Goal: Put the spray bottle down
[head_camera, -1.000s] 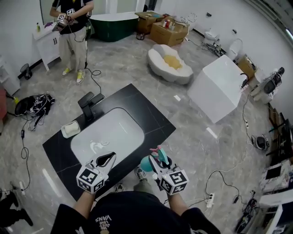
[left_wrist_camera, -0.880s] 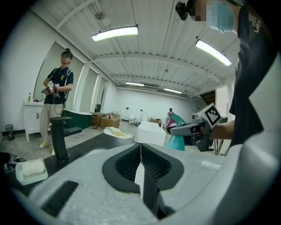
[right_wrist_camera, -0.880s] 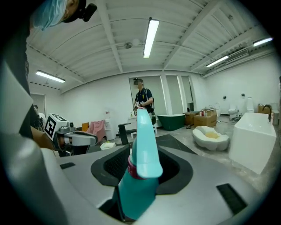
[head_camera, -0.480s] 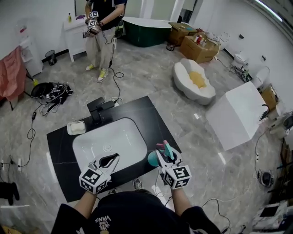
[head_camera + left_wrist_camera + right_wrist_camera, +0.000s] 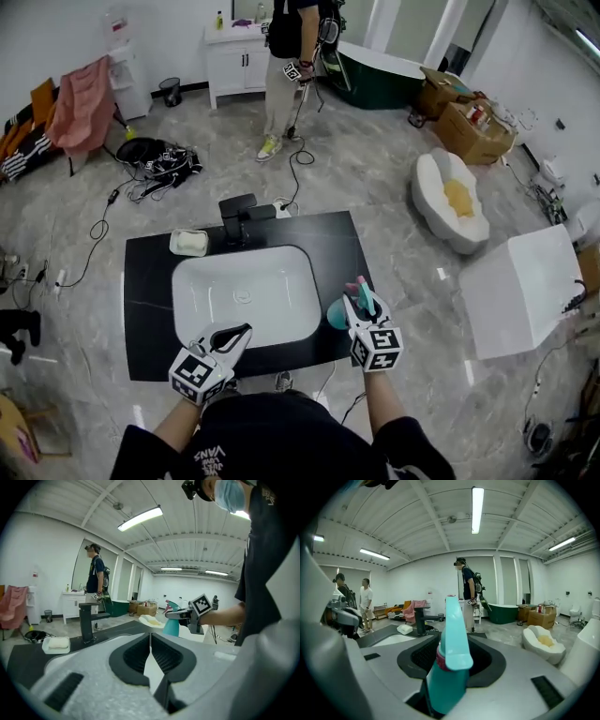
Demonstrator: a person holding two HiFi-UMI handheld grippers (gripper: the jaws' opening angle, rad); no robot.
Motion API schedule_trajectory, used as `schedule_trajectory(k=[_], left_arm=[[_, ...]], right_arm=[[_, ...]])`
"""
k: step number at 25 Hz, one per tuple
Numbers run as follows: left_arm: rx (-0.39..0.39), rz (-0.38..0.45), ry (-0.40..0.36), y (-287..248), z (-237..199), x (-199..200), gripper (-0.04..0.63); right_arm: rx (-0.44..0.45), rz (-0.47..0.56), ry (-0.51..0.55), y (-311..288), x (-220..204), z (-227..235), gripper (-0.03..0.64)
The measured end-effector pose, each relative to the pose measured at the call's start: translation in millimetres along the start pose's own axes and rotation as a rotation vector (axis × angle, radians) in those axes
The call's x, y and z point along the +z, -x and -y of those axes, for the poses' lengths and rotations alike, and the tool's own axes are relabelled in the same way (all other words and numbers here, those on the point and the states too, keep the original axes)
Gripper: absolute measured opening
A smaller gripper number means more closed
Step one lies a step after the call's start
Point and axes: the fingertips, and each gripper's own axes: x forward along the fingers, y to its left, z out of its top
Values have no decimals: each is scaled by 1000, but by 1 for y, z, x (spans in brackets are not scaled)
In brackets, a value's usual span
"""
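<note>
R gripper point(image 5: 360, 298): jaws part-way closed, clamped on bottle point(image 5: 338, 315), low on its body. Bottle teal, about upright btwn jaws, spray head on top. Seen at lower right of head view, over right end of black counter point(image 5: 150, 281), just right of sink point(image 5: 246, 291). Bare counter lies right under bottle, so next move prob. straight down, no big push sideways. Must keep it upright so base lands flat. Can't tell if base touches counter. L gripper point(image 5: 232, 336): jaws shut tight, nothing in them, lower left by sink's near rim, well apart from bottle. Prob. no help needed from it.
</note>
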Motion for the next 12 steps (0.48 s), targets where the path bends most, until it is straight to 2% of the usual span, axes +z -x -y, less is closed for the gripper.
schedule_trajectory(k=[6, 12], left_arm=[[115, -9, 68, 15, 1, -10, 25], [216, -22, 108, 32, -4, -21, 25]], right_arm=[[48, 3, 49, -47, 3, 18, 175], [46, 12, 120, -90, 14, 30, 175]])
